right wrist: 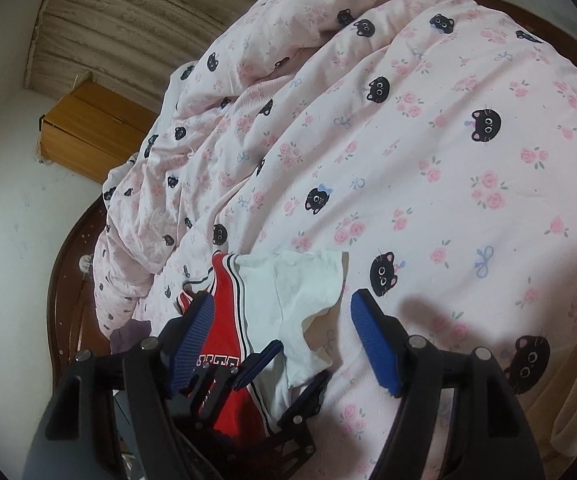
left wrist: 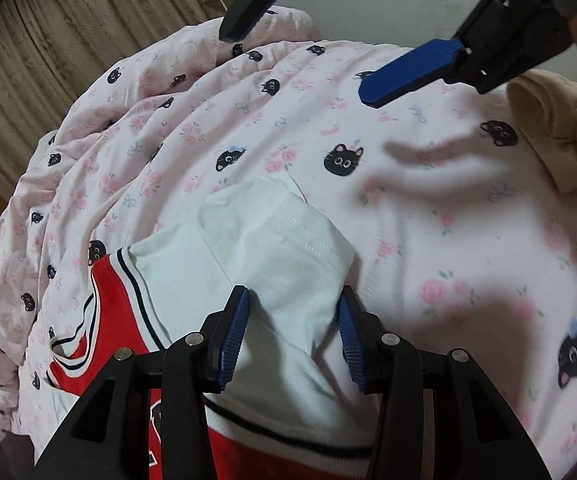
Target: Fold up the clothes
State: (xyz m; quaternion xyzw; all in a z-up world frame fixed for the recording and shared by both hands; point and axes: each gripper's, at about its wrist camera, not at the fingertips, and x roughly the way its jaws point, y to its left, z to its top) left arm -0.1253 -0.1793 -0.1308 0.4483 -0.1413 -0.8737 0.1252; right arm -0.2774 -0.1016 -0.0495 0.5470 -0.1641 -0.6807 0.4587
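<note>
A red and white shirt point(left wrist: 248, 248) with dark striped trim lies on the pink cat-print duvet point(left wrist: 428, 208). Its white sleeve points away from me. My left gripper point(left wrist: 293, 308) is open, its blue pads on either side of the white sleeve. It also shows in the right wrist view point(right wrist: 284, 364), low over the shirt point(right wrist: 280, 292). My right gripper point(right wrist: 282, 312) is open and empty, above the shirt. In the left wrist view it hangs at the top point(left wrist: 296, 64) over the duvet.
A beige garment point(left wrist: 560, 132) lies at the duvet's right edge. The duvet point(right wrist: 428, 140) is bunched into folds at the left. A wooden cabinet point(right wrist: 92, 128) stands by the wall and curtain. A dark wooden bed edge point(right wrist: 64, 264) curves at the left.
</note>
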